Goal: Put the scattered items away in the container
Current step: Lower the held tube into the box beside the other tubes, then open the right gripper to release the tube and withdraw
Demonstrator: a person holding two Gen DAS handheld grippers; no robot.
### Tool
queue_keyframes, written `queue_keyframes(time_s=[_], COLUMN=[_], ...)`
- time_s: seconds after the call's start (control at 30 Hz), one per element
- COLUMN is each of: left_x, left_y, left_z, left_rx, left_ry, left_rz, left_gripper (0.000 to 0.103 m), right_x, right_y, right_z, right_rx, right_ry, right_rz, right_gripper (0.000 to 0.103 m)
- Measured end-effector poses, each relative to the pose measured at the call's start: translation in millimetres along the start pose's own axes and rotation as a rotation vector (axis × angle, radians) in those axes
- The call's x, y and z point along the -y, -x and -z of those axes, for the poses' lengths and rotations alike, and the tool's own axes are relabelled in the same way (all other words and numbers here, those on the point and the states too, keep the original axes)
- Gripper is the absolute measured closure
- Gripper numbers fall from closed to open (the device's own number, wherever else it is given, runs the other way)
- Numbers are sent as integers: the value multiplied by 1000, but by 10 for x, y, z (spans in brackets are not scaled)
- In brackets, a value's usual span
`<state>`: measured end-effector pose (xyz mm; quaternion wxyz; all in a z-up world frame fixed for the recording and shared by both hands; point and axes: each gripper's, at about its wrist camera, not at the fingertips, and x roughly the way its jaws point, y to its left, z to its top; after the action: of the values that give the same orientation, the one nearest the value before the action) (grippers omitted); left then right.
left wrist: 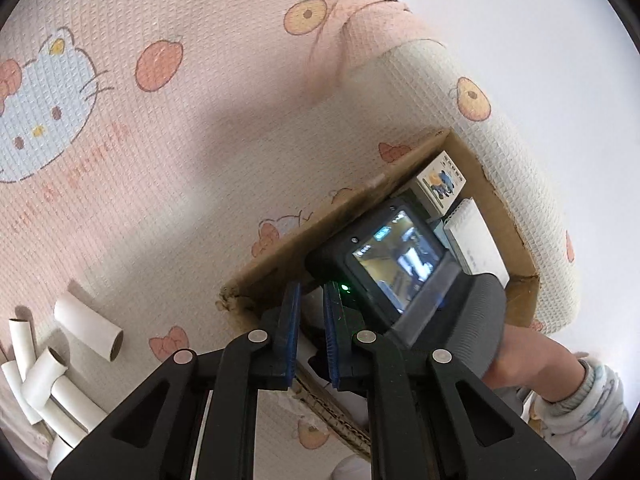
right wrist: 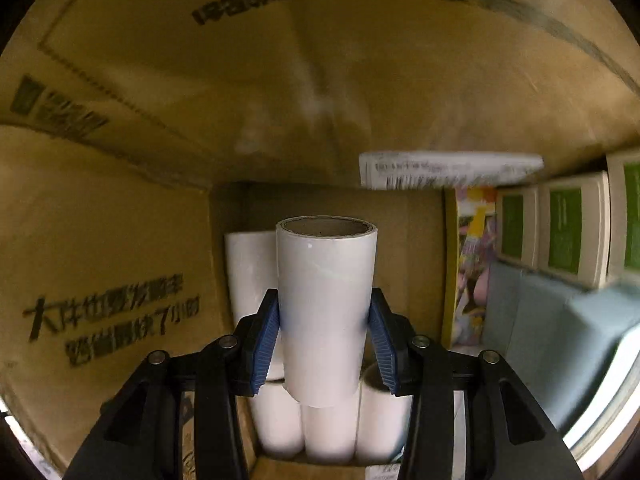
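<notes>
Clamps a tube across its lower half: the right hand-held gripper, deep inside the box, pads pressed on both sides so the tube stays upright, open end away from the camera. Looks like a placing grip, judged from the tube hanging just above the others in the box and in line with them, probably so it packs in without wasting room. Counts four loose tubes in the box: one behind the held tube, against the far wall, and three in a row below it. Keeps that end of the box for tubes only; along the box's right side stand three cartons with green panels and one bright packet, on edge like books, presumably to save space. Shows a white label stuck on the far wall. Waits above the box's near rim: the left hand-held gripper, pads narrowly apart with nothing gripped between them, likely clear of the right one's work. Leaves a heap of tubes on the mat well outside the box, about seven, overlapping too much for a sure count. Makes the task roughly half done by that tally.
</notes>
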<state>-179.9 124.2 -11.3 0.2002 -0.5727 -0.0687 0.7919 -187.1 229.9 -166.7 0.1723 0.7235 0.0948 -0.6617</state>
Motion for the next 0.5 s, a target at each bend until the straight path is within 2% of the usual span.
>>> queue_keyframes(time_s=[0.17,0.4,0.5], left_x=[-49,-25,-41], left_y=[57,153,155], left_z=[-4,-11,-1], left_rx=[52,115,118], left_ry=[-24,-68,-64], left_rz=[-11,2,-5], left_gripper=[90,88,88], right_x=[122,323,400], right_y=[-112,-6,40], right_z=[-24,32,64], right_rx=[-71,-55,-54], right_ry=[-54,-107,-114], right_rz=[-71,-100,-117], right_gripper=[62,62,62])
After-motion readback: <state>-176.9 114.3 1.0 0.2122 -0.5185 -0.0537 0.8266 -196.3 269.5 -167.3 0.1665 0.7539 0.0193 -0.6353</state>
